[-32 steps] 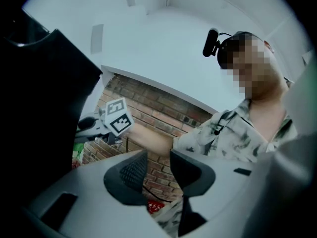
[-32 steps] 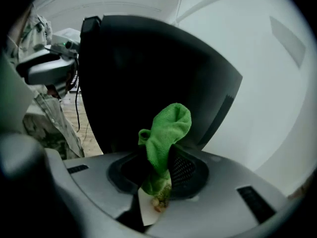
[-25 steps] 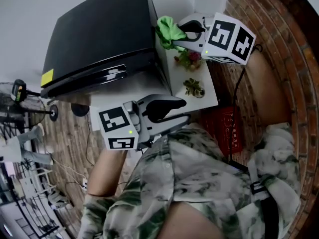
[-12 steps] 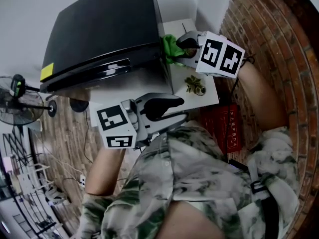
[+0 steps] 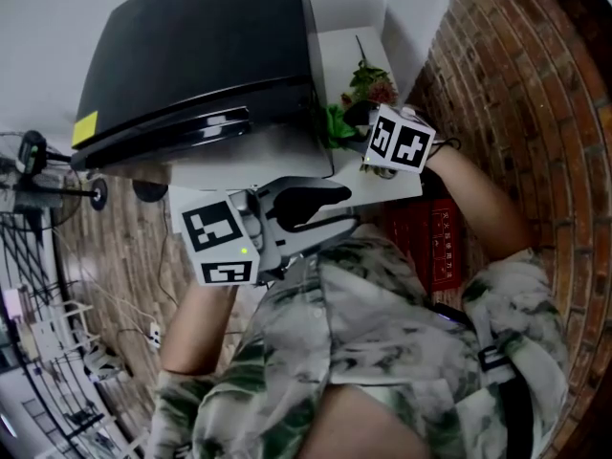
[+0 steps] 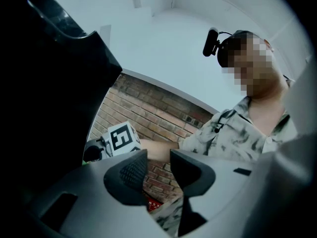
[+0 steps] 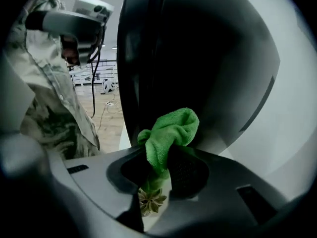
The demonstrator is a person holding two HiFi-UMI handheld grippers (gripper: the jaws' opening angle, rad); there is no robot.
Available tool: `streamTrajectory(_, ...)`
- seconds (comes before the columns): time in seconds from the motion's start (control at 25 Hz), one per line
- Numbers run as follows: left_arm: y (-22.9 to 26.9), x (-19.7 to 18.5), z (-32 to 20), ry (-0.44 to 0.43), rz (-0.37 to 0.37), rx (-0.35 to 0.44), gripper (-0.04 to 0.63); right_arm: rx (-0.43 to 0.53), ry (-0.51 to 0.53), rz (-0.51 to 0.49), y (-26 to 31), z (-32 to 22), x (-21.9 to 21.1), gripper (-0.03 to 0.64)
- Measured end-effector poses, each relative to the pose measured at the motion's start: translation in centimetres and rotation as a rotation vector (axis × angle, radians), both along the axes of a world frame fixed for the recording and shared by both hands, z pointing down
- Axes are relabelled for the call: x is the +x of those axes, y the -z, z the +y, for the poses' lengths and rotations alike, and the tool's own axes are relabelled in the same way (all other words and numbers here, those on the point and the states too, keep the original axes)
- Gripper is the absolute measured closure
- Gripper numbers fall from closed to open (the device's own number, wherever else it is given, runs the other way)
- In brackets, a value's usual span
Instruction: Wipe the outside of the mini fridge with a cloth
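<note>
The black mini fridge (image 5: 191, 55) fills the upper left of the head view and looms dark in the right gripper view (image 7: 198, 58). My right gripper (image 7: 157, 170) is shut on a green cloth (image 7: 171, 133), which presses against the fridge's right side low down; in the head view the cloth (image 5: 335, 125) shows between the fridge's side and the right gripper (image 5: 356, 127). My left gripper (image 5: 359, 208) hangs below the fridge's front, near my body, its jaws slightly apart with nothing between them (image 6: 159, 170).
A white shelf (image 5: 378, 185) stands right of the fridge and carries a small potted plant (image 5: 368, 84). A brick wall (image 5: 516, 84) rises behind it. A red box (image 5: 440, 247) lies under the shelf. A fan (image 5: 38, 175) stands at the far left.
My right gripper has slid the green cloth down the fridge's right side toward me. The left gripper has stayed put.
</note>
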State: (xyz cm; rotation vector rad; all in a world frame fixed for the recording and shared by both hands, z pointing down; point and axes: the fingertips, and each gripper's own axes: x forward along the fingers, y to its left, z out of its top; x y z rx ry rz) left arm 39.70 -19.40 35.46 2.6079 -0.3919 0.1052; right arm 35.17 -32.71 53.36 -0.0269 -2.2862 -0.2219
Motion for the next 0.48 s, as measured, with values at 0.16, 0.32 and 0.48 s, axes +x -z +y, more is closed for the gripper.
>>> streamTrajectory(0.16,-0.1,-0.2,0.0,0.014,-0.002,-0.005,0.442,0.034,0.030,0.088,-5.5,0.3,0.0,0.509)
streamTrajectory(0.32,-0.4,-0.3,0.0,0.030,-0.003,-0.011,0.442,0.055,0.036,0.141,-9.2,-0.1,0.3,0.509)
streamTrajectory(0.48,-1.0,-0.7,0.0,0.051,0.000,-0.016,0.442,0.079,0.050,0.194,-12.5,-0.5,0.4,0.509)
